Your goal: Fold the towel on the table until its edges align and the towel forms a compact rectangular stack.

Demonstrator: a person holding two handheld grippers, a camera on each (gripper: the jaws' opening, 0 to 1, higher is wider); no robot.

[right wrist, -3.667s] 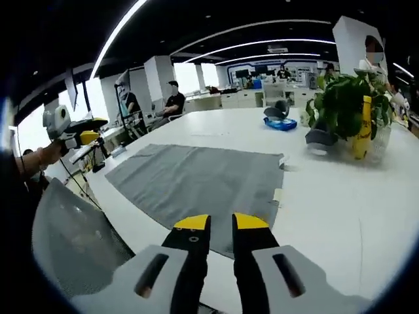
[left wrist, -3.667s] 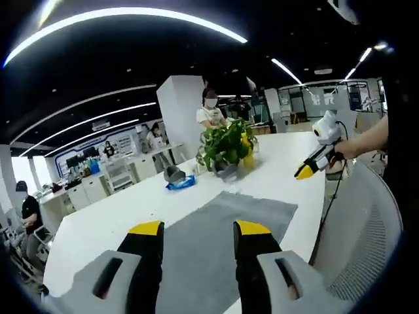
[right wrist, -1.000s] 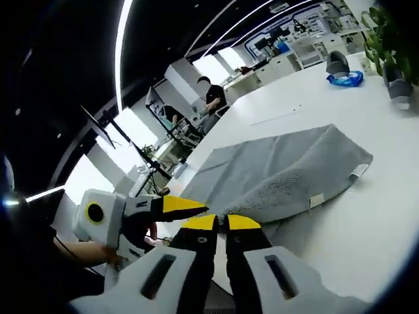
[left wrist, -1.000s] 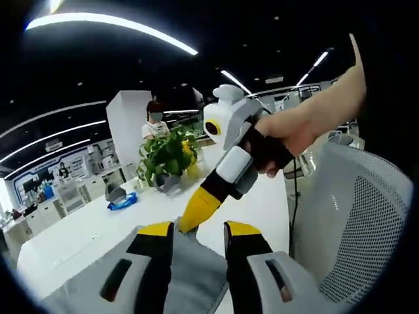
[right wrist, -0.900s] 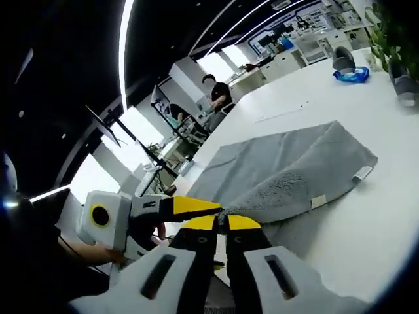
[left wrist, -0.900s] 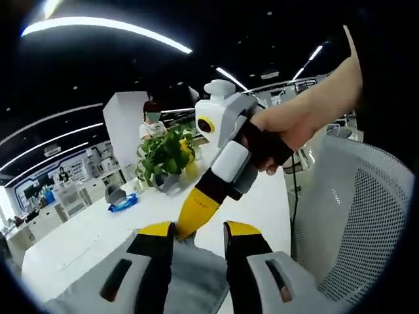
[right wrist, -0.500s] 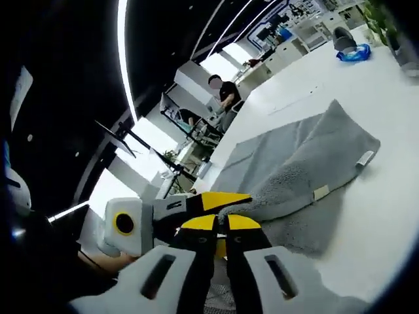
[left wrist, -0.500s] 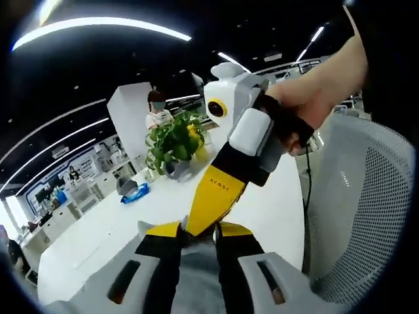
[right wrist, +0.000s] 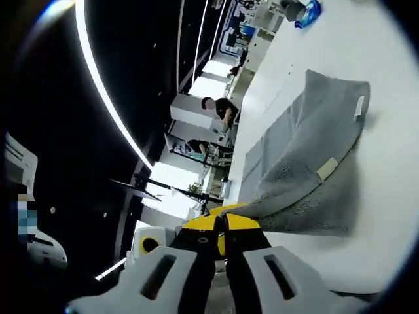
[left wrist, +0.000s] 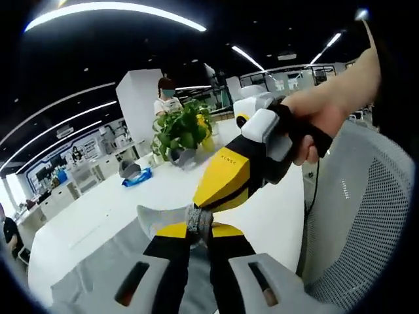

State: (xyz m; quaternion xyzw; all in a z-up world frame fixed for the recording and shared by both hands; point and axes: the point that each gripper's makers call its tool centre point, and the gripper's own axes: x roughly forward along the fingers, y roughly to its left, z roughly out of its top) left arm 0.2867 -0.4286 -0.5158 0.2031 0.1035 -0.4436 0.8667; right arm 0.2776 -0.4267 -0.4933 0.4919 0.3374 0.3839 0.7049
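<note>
The grey towel lies on the white table, with its near corner pulled up off the surface. In the left gripper view my left gripper is shut on a bunched bit of the towel. My right gripper, held by a hand, comes in from the right and meets the same bunch, tip to tip. A raised fold of the cloth stands just left of the jaws. In the right gripper view my right gripper is shut on the towel's edge, and the left gripper's yellow tip shows just above it.
A potted green plant, a dark object and a blue item sit on the far part of the table. A mesh chair stands close on the right. People stand or sit in the background.
My left jaws have closed from a wide gap onto the towel corner beside the right gripper. The right gripper keeps its hold, and the corner has risen off the table.
</note>
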